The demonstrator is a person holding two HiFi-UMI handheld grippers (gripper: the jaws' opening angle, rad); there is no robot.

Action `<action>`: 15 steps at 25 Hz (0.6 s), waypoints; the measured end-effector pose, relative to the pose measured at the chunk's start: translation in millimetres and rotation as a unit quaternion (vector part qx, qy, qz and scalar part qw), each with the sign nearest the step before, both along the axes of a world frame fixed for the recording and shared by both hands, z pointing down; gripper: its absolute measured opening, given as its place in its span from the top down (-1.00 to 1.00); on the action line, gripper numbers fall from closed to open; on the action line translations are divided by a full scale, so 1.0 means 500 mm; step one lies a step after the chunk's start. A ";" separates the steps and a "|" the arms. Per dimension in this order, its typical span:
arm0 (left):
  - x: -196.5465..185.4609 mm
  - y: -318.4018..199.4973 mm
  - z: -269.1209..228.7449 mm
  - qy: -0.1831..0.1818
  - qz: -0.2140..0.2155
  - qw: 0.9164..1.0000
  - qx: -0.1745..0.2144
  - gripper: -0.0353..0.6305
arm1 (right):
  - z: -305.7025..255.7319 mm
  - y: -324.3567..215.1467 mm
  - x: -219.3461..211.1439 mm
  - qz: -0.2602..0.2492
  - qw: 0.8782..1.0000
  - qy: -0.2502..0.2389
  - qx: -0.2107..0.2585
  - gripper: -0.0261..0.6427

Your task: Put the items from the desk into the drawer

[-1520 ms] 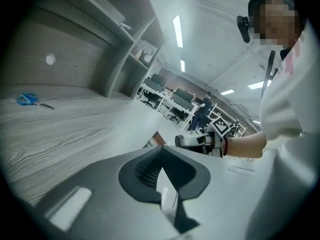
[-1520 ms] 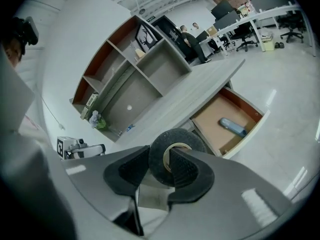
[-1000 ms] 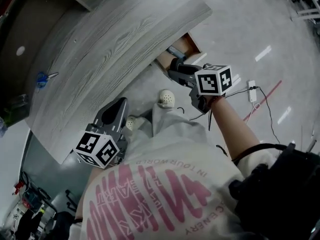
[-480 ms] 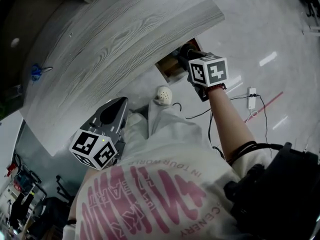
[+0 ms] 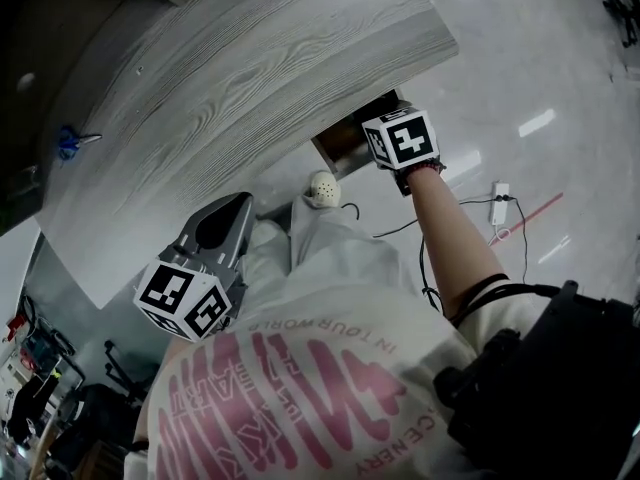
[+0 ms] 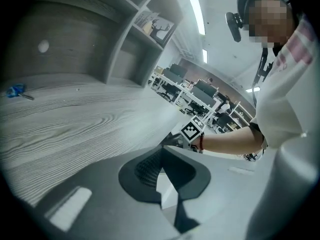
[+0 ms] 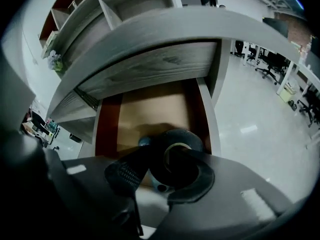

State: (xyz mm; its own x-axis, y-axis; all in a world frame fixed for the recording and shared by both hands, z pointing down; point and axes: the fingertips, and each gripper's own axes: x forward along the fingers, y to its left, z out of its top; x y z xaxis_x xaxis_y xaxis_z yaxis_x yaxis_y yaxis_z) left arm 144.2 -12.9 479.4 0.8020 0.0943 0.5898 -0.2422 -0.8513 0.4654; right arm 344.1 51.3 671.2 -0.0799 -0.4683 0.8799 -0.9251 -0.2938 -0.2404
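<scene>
Lowered since a second ago, the right gripper (image 7: 170, 165) holds a black tape roll (image 7: 179, 145) over the open drawer (image 7: 155, 109), centre frame. Its fingers (image 7: 124, 176) clamp the light, stiff ring across its rim. The left gripper (image 6: 162, 151) is closed and empty beside the bench (image 5: 250, 68).

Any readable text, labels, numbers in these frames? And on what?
"IN TOUR WORL": upside down on the person's shirt, end hidden.
"CENERY": same shirt, start cut off.
Large pink letters on the shirt: unreadable.
Marker cubes: square patterns only, no text.
</scene>
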 end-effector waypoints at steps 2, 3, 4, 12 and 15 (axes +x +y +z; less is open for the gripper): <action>0.002 0.002 0.000 0.002 0.000 1.000 0.001 0.84 | 0.014 -0.008 -0.004 -0.016 1.000 0.008 -0.010 0.54; 0.004 0.004 -0.001 0.001 0.001 1.000 0.001 0.84 | 0.021 -0.010 -0.005 -0.023 1.000 0.012 -0.016 0.53; 0.007 0.006 -0.003 -0.001 0.001 1.000 0.000 0.84 | 0.025 -0.010 -0.004 -0.028 0.999 0.016 -0.021 0.53; 0.006 0.005 -0.007 0.001 -0.009 1.000 0.006 0.84 | 0.038 -0.008 -0.001 -0.037 0.999 0.005 -0.024 0.53; 0.007 0.009 -0.008 0.006 -0.013 1.000 0.007 0.84 | 0.039 -0.010 -0.002 -0.039 0.999 -0.007 -0.021 0.48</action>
